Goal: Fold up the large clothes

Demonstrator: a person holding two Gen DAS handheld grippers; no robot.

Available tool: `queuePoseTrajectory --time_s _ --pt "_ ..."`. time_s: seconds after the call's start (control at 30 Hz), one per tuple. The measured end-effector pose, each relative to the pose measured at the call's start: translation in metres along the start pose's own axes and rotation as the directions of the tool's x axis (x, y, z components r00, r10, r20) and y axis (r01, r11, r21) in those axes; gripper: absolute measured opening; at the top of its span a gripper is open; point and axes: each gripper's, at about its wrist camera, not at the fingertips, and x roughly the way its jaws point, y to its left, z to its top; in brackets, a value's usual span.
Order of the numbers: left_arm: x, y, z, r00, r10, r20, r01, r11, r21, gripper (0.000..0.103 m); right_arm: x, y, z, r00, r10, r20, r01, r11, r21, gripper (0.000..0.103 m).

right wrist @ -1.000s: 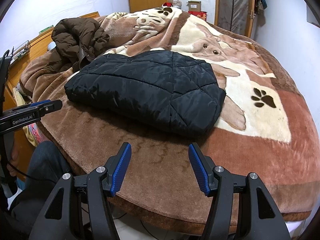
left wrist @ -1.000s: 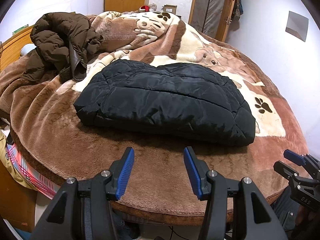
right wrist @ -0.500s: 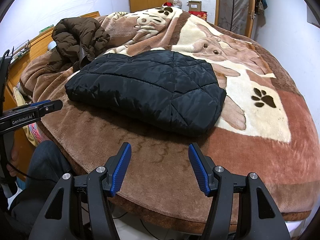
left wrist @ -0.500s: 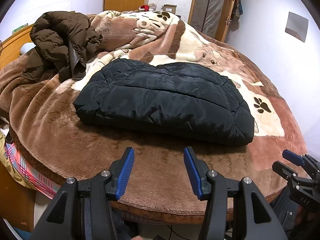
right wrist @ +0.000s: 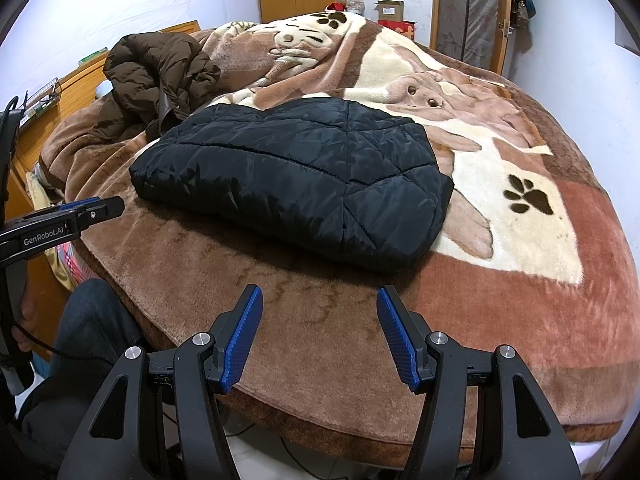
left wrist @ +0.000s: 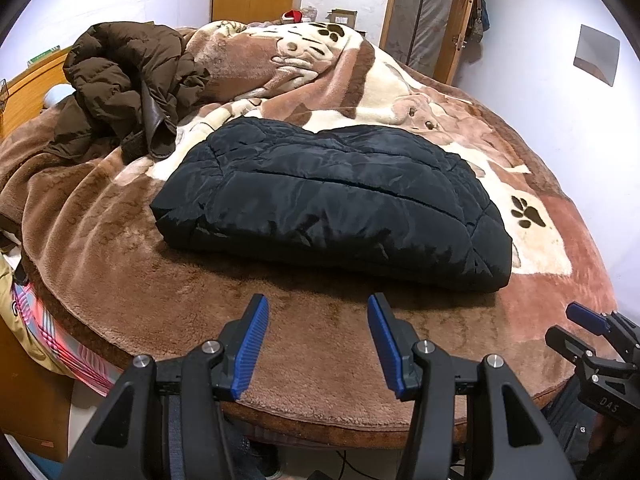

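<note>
Your left tool (left wrist: pixel 316 344) and right tool (right wrist: pixel 320 336) hang wide and empty near the folded black jacket (left wrist: pixel 336 204) on the bed (left wrist: pixel 160 300).

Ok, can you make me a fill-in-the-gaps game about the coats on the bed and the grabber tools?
1. The folded black quilted jacket lies on a fluffy blanket printed with dark ____ prints.
2. The crumpled puffy coat behind it is ____ in colour.
3. The left tool and right tool both have ____ pads.
4. Both tools are holding ____.

Missing words: paw; brown; blue; nothing
</note>
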Motion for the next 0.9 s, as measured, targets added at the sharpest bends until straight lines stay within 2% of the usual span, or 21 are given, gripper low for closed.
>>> queuePoseTrajectory --time_s 0.37,0.47,0.57,0.9 --pt "-0.0024 -0.0025 0.0005 1.000 0.011 0.008 -0.011 1.000 0.007 0.054 -0.0001 -0.0004 0.0011 1.000 0.001 -0.001 -0.001 1.000 -0.001 0.060" --pt "-0.0044 -0.0053 0.0010 0.999 0.041 0.020 -0.041 0.999 0.010 0.054 0.0005 0.0007 -0.0015 1.000 0.000 -0.003 0.000 1.000 -0.002 0.060" --pt "-0.0043 -0.0061 0.0011 1.000 0.023 0.017 -0.023 1.000 0.005 0.054 0.0010 0.0009 -0.0025 1.000 -0.001 -0.003 0.001 1.000 -0.003 0.060" --pt "-0.0033 -0.0073 -0.0011 0.999 0.042 0.018 -0.042 0.999 -0.020 0.054 0.0007 -0.0005 -0.0027 1.000 0.001 -0.003 -0.001 1.000 -0.003 0.060"
